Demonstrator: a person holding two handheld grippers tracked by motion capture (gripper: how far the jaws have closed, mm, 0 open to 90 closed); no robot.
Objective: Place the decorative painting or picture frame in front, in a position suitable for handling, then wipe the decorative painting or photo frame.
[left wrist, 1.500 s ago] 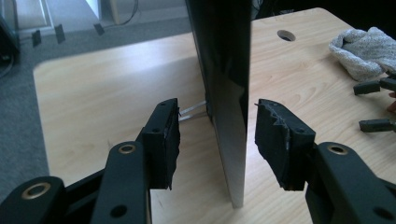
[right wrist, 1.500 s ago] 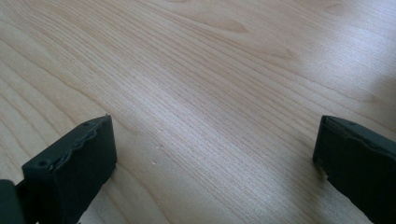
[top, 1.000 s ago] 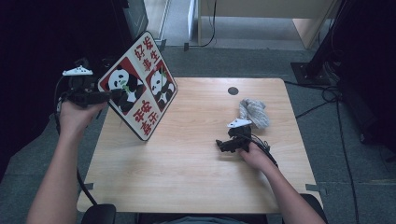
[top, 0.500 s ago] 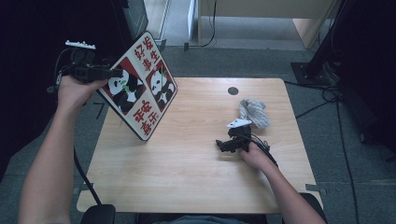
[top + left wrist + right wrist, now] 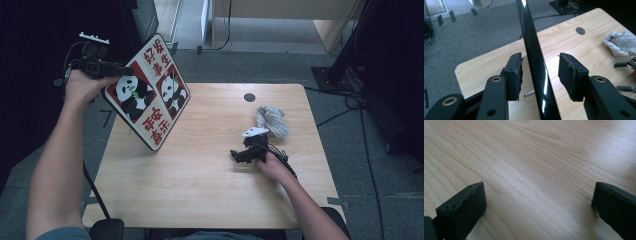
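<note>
A red-and-white board with panda pictures (image 5: 150, 97) stands tilted, its low corner on the wooden table (image 5: 200, 195). My left gripper (image 5: 122, 70) is at the board's upper left edge. In the left gripper view the gripper (image 5: 541, 67) is open, and the board's glossy black edge (image 5: 534, 50) runs between the jaws with a gap at the right pad. My right gripper (image 5: 237, 156) rests on the table at the right, open, with bare wood between its jaws (image 5: 539, 202). A crumpled grey cloth (image 5: 272, 120) lies just beyond it, apart from the jaws.
A round cable hole (image 5: 249, 97) sits near the table's far edge. Grey carpet surrounds the table, with cables (image 5: 350, 100) and a dark stand on the floor at the right. The right gripper's own jaws (image 5: 624, 75) show far off beside the cloth (image 5: 620, 45).
My left hand and gripper have moved away from me along the board's left edge to its upper part. The board, the cloth and the right gripper have stayed where they were.
</note>
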